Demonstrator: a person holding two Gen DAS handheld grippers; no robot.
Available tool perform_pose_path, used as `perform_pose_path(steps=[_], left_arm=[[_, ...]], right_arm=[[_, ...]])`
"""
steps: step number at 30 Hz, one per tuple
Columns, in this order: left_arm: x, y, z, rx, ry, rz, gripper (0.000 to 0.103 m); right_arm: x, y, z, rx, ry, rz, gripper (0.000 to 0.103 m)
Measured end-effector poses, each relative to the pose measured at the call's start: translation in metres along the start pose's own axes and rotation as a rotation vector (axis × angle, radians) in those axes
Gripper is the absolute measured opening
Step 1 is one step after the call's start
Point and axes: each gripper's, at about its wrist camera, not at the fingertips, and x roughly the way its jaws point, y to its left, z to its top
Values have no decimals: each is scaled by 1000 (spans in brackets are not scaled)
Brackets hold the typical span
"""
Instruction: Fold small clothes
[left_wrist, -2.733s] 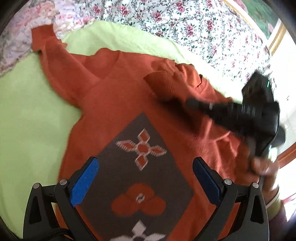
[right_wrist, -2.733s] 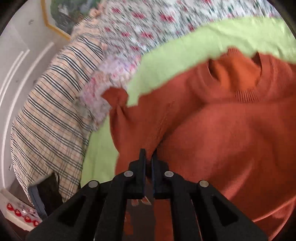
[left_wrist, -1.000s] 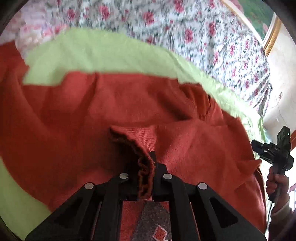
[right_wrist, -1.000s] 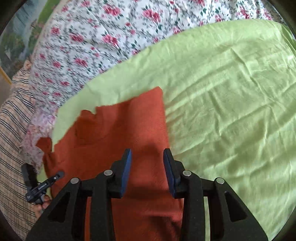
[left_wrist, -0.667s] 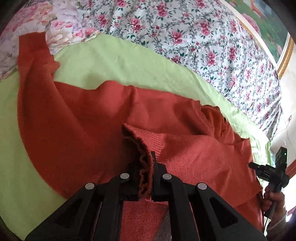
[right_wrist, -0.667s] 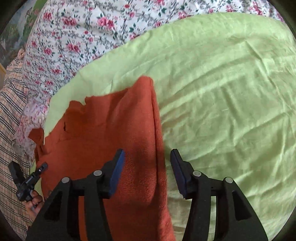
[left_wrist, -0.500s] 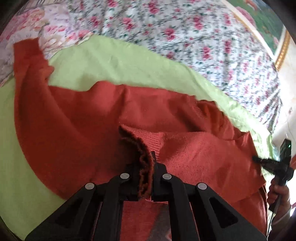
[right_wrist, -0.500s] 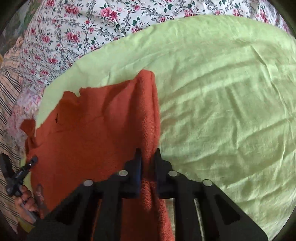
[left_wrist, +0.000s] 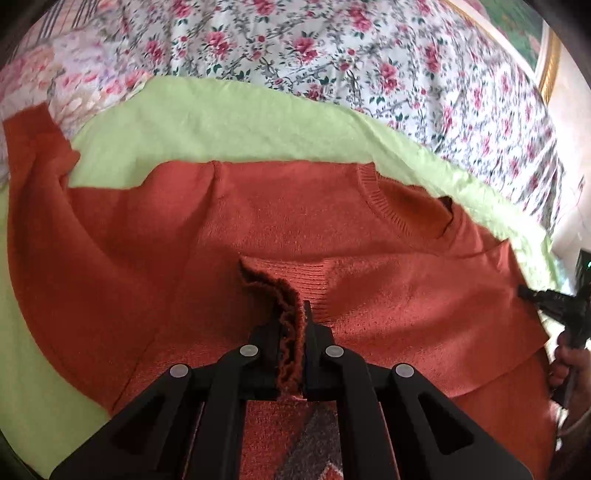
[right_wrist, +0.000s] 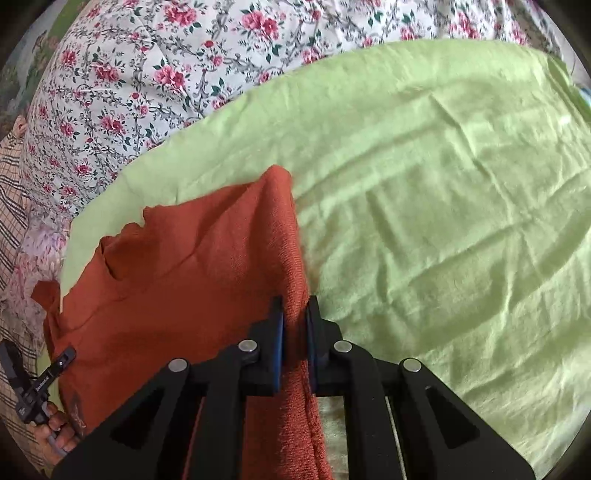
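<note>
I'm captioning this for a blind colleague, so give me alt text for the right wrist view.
The right tool is shut on the folded edge of a rust-orange knit sweater, which lies on a wrinkled lime-green sheet. A white quilt with pink roses lies beyond the sheet, and at lower left a hand holds the left tool.

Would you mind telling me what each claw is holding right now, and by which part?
Both grip the orange sweater: the left claw pinches a ribbed cuff edge, the right claw its folded side edge.
</note>
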Motion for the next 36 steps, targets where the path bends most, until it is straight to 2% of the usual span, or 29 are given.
perform_pose_path(steps=[2,5,7,9,10,12,14,17,19,20,21,22,24,26,28,32,34,36], left_arm=[[7,1,1,-5,31,18,6],[5,3,1,-4,36,41,9],[5,2,0,5,39,60,12],[4,3,0,1,44,65,13],[4,3,0,1,46,67,13],[-1,5,-3,4,48,77,15],[-11,10,-6,4,51,88,16],[-34,30,-8,-23,35,97,23],[-52,53,-3,-58,3,138,42],[-58,65,1,-82,-10,152,48],[-63,81,5,-115,-20,172,59],[-67,97,10,-155,-27,197,65],[-74,136,20,-250,-50,223,65],[-76,174,30,-343,-67,232,70],[-74,214,41,-444,-91,199,81],[-53,272,63,-573,-102,143,83],[-35,297,76,-636,-79,102,83],[-23,315,89,-673,-95,101,83]], right_arm=[[5,6,-3,-28,13,-39,11],[3,13,-5,-83,15,-95,14],[-18,20,-6,-96,-38,-156,19],[-40,30,-12,-108,-96,-130,25],[-47,36,-17,-122,-99,-85,28],[-40,37,-27,-124,-28,-42,32],[-26,28,-34,-110,34,-72,32],[-33,20,-37,-67,27,-45,32],[-49,24,-38,-54,13,-5,33],[-55,28,-39,-56,6,24,34],[-60,33,-43,-63,3,53,37],[-65,42,-46,-77,7,81,38],[-69,56,-58,-99,17,123,42],[-72,69,-71,-109,37,178,43],[-75,78,-86,-113,61,207,44],[-69,93,-105,-111,114,237,44],[-66,98,-113,-117,139,243,44],[-64,101,-117,-117,155,246,44]])
